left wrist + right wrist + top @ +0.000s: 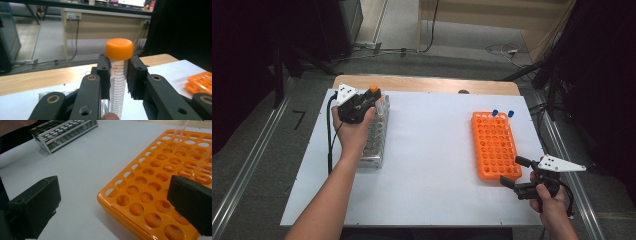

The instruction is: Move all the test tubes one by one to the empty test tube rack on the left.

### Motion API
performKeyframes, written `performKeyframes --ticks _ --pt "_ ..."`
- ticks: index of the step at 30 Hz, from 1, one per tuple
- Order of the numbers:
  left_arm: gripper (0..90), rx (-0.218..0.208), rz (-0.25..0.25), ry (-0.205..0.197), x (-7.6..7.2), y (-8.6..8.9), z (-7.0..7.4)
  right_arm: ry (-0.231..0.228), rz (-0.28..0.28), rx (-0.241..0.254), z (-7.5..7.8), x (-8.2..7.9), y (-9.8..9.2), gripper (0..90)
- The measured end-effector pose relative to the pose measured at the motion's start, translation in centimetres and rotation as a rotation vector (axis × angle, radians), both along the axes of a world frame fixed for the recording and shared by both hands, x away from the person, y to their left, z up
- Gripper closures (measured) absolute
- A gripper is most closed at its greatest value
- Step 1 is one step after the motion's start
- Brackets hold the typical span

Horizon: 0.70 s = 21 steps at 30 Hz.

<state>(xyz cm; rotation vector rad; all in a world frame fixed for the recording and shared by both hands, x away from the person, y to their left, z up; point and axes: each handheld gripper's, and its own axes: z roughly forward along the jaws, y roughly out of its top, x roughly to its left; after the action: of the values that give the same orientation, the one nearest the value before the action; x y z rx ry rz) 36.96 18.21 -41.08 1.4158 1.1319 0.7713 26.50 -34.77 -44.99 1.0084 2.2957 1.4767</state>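
While our left gripper (119, 75) clamps the orange-capped tube (119, 75) above the steel rack (376, 135) and our right gripper (115, 202), jaws wide, waits by the orange rack (160, 182), a bump against the steel rack's rim could tilt the tube

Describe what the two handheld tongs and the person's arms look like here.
Both tongs, left and right, are black with two blocky jaws, brass-ringed pivots and a white three-cornered plate on top. A black cable trails from the left one. The forearms are bare, no sleeves.

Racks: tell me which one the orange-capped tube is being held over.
The metal rack at the table's left; the left hand-held gripper grips the tube above it. The orange rack sits right.
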Motion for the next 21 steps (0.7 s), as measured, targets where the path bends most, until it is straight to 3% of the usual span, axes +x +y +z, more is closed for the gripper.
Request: performKeyframes --ticks 8,14,17,21 --pt "74.8 0.01 0.049 0.027 0.5 -0.3 -1.1 0.001 -0.007 0.004 0.0 0.0 -0.2 0.0" --pt "74.7 0.019 0.051 0.045 0.8 -0.7 -1.5 -0.004 -0.007 0.008 0.0 0.0 -0.2 0.0" --pt "74.5 0.035 0.059 0.082 0.9 -0.8 -1.7 -0.004 -0.008 0.005 0.0 0.0 -0.2 0.0" --pt "69.7 0.046 0.058 0.093 0.7 -0.9 -1.5 -0.003 -0.014 0.006 0.0 0.0 -0.3 0.0"
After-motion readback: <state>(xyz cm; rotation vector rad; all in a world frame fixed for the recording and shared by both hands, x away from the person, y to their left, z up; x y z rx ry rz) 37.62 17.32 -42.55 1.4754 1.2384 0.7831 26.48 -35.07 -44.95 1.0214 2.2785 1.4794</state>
